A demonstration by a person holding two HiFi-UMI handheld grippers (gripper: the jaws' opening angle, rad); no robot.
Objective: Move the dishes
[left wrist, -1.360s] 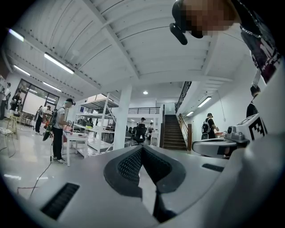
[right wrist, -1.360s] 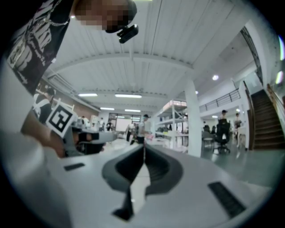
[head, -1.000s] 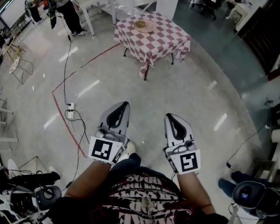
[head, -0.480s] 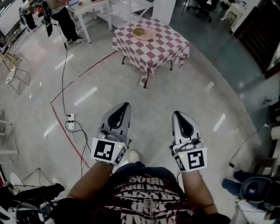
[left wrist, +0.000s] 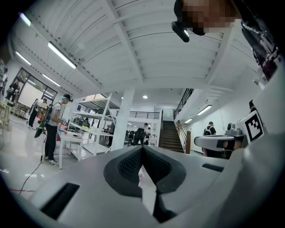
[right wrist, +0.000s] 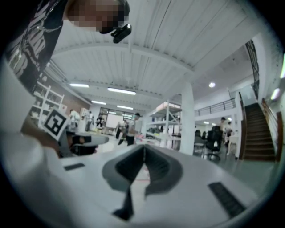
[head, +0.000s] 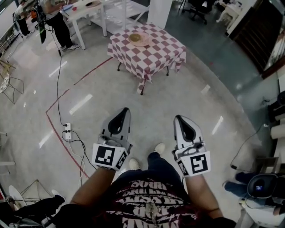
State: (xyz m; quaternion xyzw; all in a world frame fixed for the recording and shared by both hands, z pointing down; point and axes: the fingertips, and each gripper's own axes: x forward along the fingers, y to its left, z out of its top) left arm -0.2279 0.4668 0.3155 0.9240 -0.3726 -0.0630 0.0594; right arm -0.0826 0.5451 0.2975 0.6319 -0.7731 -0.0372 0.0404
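Note:
A tan dish (head: 139, 38) sits near the far edge of a small table with a red-and-white checked cloth (head: 156, 52), well ahead of me across the floor. My left gripper (head: 125, 110) and right gripper (head: 178, 118) are held out level side by side, pointing toward the table and far short of it. Both are shut with nothing between the jaws. In the left gripper view the left gripper's (left wrist: 142, 147) dark pads meet at the tip. The right gripper view shows the same closed tip on the right gripper (right wrist: 144, 148).
A power strip (head: 67, 131) with cables lies on the floor at the left, beside a red tape line (head: 55, 129). A person (head: 52, 18) stands by a white table (head: 84, 8) at the back left. Equipment (head: 260, 188) stands at the bottom right.
The checked table has drifted lower and left in the head view and looks slightly nearer. Both grippers have been carried forward together and stay shut.

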